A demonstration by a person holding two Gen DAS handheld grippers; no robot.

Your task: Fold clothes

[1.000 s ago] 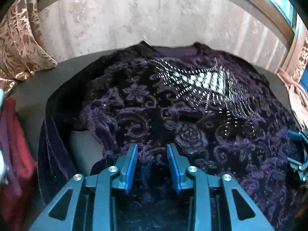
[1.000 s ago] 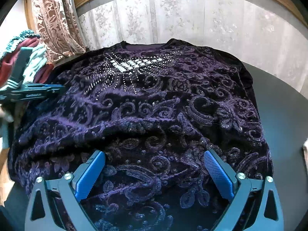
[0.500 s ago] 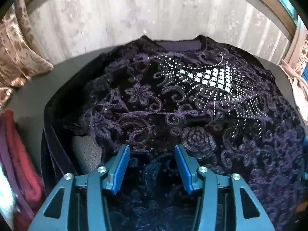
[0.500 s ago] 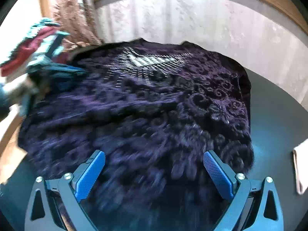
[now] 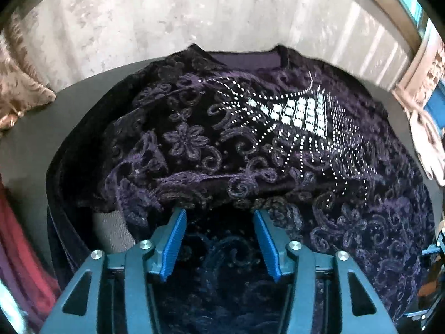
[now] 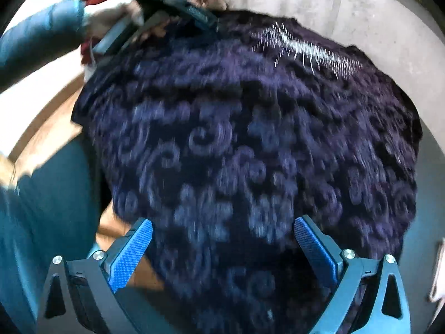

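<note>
Patterned curtain (image 5: 19, 94) beside grey table (image 5: 41, 128)

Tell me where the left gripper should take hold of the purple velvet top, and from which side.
Probably the raised fold ridge of the purple velvet top, just ahead of the left gripper. Its jaws have just been opening and stand apart, with fabric below but not pinched. Come from the near hem side, angled downward: the ridge bunches up there, giving a doubled edge to pinch, while the rhinestone panel lies flat.

Purple velvet top (image 6: 250, 144): motion-blurred across the whole right wrist view, pattern smeared; lower hem cut off at bottom edge in both views. Left gripper (image 6: 167, 14): blurred, upper left, fingertips hidden against cloth. Red garment (image 5: 19, 250): cropped at left edge, kind unclear. Right gripper (image 5: 434, 272): sliver at right edge.
</note>
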